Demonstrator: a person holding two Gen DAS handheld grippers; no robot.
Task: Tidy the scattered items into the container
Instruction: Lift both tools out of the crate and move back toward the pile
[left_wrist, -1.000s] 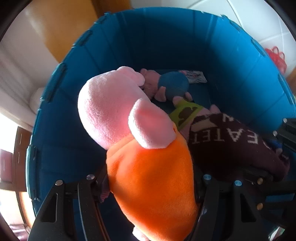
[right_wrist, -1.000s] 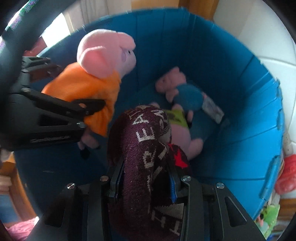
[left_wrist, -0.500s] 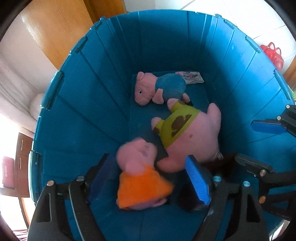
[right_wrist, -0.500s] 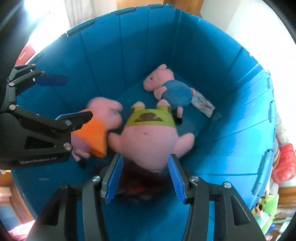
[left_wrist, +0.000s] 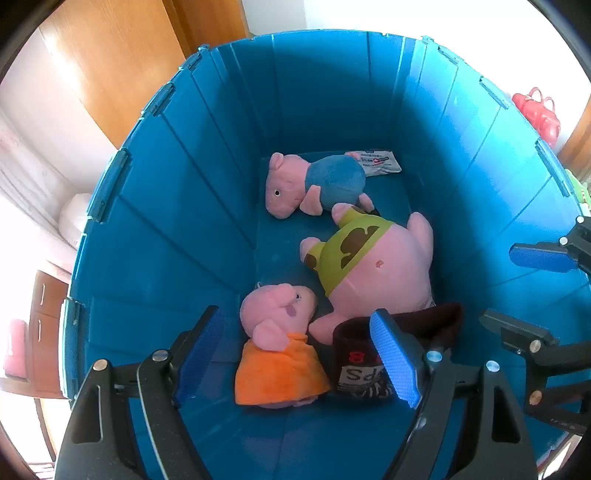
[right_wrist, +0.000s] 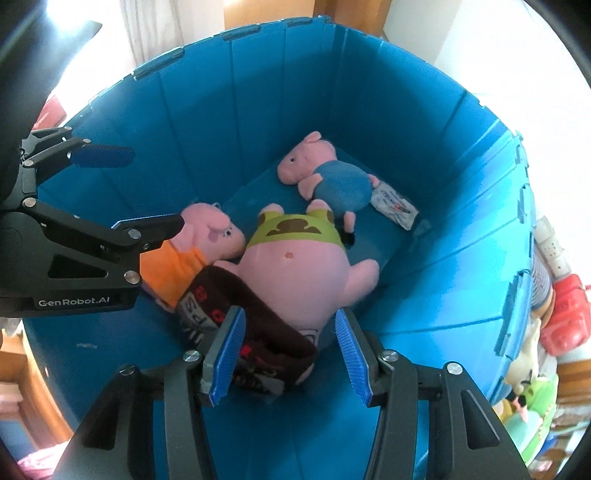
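A deep blue bin (left_wrist: 177, 229) (right_wrist: 443, 177) fills both views. On its floor lie a pig plush in a blue shirt (left_wrist: 332, 181) (right_wrist: 340, 184), a big pig plush in a green shirt (left_wrist: 373, 269) (right_wrist: 295, 266), a pig plush in an orange dress (left_wrist: 280, 347) (right_wrist: 207, 236), and a dark brown knitted piece with white letters (left_wrist: 354, 362) (right_wrist: 273, 328). My left gripper (left_wrist: 295, 354) (right_wrist: 125, 192) hangs open above the orange pig, holding nothing. My right gripper (right_wrist: 288, 350) (left_wrist: 528, 295) is open above the knitted piece, which lies loose below.
A white packet (left_wrist: 376, 162) (right_wrist: 395, 206) lies by the blue-shirted pig. Outside the bin are a wooden door (left_wrist: 110, 74), a red bag (left_wrist: 535, 114) on white floor, and several toys (right_wrist: 565, 317) at the right rim.
Both grippers opened. The orange-dress pig dropped from the left one and the knitted piece from the right one; both now lie on the bin floor.
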